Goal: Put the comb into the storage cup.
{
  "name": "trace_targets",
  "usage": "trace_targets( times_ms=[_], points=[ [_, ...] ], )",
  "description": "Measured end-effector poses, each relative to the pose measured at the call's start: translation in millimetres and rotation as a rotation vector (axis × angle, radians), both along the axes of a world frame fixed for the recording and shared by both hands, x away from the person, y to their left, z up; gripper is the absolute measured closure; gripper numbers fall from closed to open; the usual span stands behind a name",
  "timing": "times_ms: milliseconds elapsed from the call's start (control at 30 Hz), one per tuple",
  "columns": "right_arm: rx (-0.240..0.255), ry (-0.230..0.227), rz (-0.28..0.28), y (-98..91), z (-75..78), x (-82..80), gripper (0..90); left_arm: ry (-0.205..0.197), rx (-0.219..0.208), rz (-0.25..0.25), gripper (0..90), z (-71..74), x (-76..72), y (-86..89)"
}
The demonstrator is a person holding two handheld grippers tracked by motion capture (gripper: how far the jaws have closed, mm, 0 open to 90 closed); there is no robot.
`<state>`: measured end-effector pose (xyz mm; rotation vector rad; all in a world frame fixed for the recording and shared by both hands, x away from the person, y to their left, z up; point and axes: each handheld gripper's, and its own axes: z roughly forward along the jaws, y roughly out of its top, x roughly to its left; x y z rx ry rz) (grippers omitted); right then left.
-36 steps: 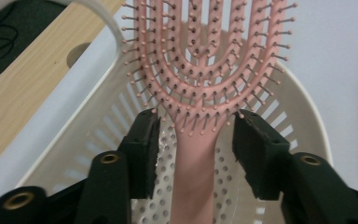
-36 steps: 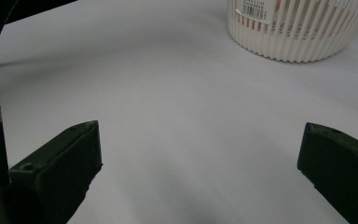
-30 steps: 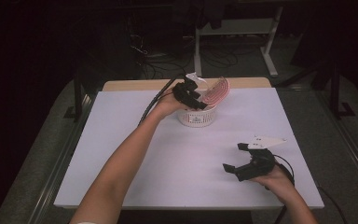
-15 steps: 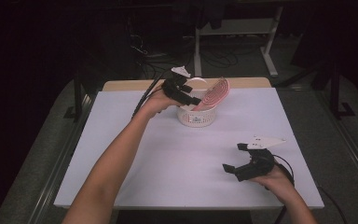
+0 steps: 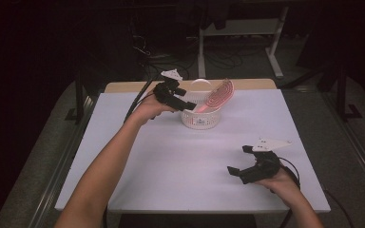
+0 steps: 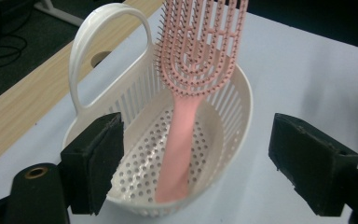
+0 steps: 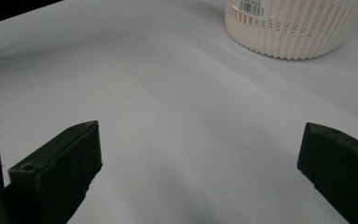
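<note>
Left gripper [image 5: 183,100] raised at 9 o'clock of basket [image 5: 200,118], jaws just opening, pink brush [image 5: 217,96] released inside. Right gripper [image 5: 244,160] low, gaping, empty.

You're holding right gripper [image 7: 200,172] low over white table [image 7: 168,93] — jaws standing wide apart, nothing sitting between them. Ribbed white basket [image 7: 293,28] — barcode label showing — standing well ahead, upper right.

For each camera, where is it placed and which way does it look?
High view: above the person's side, looking forward and down; both forearms, left gripper, right gripper.
Left gripper view: on the left gripper, facing basket and brush.
Right gripper view: on the right gripper, facing table.
All share the basket.
</note>
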<state>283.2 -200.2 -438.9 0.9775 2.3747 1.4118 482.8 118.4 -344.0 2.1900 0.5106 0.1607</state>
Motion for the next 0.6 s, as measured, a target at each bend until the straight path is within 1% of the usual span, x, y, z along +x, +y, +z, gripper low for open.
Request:
trace_targets(
  times_ms=[67, 167, 200, 433, 500, 600],
  points=[
    [0.000, 0.003, 0.000, 0.4, -0.1, 0.4, 0.0, -0.012, 0.001, 0.002, 15.7, 3.2, -4.7, 5.6],
    [-0.002, 0.002, -0.002, 1.3, -0.2, 0.7, 0.0, -0.012, -0.010, 0.012, 14.8, 6.8, -10.7, 14.6],
    [-0.003, 0.003, 0.000, 1.4, -0.4, 0.6, 0.0, -0.011, -0.008, 0.015, 14.6, 7.4, -12.5, 17.7],
    [-0.006, 0.004, 0.001, 1.4, -0.5, 0.3, 0.0, -0.031, -0.001, 0.048, 11.9, 7.8, -25.6, 37.0],
    [-0.007, 0.005, 0.002, 1.7, -0.7, 0.6, 0.0, -0.030, -0.006, 0.053, 11.3, 7.3, -29.2, 41.7],
    [-0.009, 0.004, 0.003, 2.2, -0.9, 0.6, 0.0, -0.035, 0.001, 0.057, 8.9, 6.0, -35.8, 47.4]
  ],
)
